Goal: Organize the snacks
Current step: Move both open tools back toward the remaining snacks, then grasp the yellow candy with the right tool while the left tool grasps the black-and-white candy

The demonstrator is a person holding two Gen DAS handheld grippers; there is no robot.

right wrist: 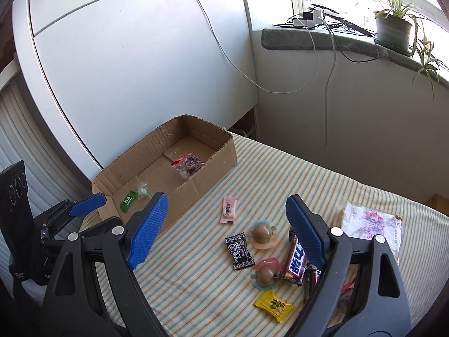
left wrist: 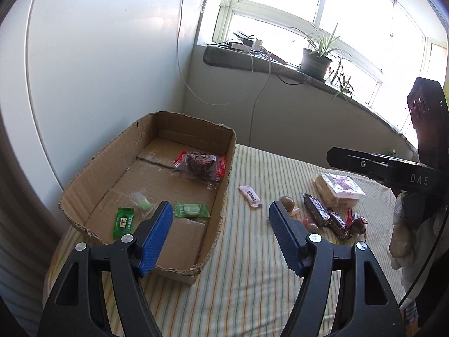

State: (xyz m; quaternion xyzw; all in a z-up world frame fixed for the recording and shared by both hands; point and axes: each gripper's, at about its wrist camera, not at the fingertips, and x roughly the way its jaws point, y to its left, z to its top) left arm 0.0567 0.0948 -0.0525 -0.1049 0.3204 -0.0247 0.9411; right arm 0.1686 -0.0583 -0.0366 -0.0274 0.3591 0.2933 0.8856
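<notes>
Both grippers [left wrist: 219, 213] [right wrist: 227, 205] prob. empty, apart.

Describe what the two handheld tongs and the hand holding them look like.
Both tools match: the left tongs and right tongs have black angular frames with triangular cutouts, silver pivot bolts, and ribbed blue finger pads. In the left wrist view, the right tool's black body carries white "DAS" lettering, and the hand on it wears a light knitted work glove.

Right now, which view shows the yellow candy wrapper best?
The right wrist view: the yellow candy wrapper lies unobstructed on the striped cloth near the bottom. The left wrist view does not show it.
</notes>
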